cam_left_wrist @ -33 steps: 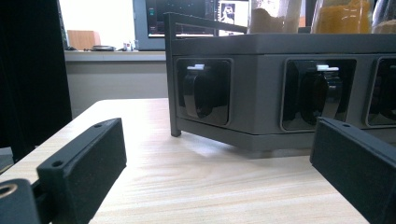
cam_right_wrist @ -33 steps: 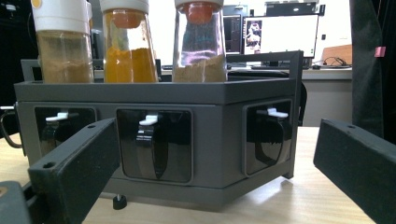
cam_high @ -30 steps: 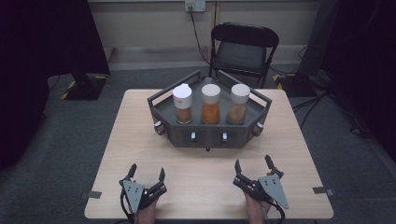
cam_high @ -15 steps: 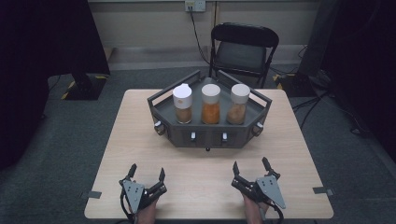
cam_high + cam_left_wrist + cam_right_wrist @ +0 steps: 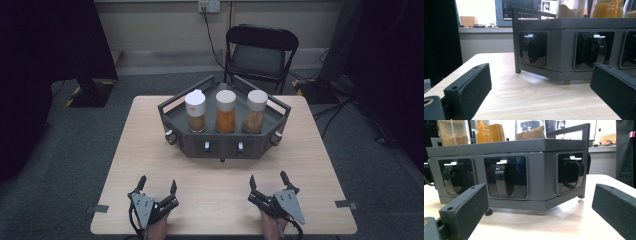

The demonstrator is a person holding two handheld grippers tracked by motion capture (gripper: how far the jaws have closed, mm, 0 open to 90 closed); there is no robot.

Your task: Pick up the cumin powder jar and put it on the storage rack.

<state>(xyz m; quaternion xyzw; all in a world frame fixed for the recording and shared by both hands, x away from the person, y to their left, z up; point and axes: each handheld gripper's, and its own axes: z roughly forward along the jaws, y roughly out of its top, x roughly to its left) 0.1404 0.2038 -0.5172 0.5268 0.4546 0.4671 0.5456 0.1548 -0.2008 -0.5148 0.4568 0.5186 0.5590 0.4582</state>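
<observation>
Rack: a grey rack [image 5: 223, 145] sits in the middle of the table [image 5: 140, 150]. It holds 3 jars.
Jars: the left jar [image 5: 195, 111] has brown stuff, the middle jar [image 5: 225, 111] orange stuff, the right jar [image 5: 256, 111] tan stuff. All 3 stand up straight with white lids on.
Left tongs: the left gripper [image 5: 157, 188] rests near the front edge of the table, jaws wide, holding nothing.
Right tongs: the right gripper [image 5: 268, 181] is also near the front edge, jaws wide, holding nothing.
What changed: the right gripper turned a little and slid a bit toward the rack in the last second. The left gripper stayed put.
What it means: the work is only just starting. The rack and jars are well apart from both grippers.
</observation>
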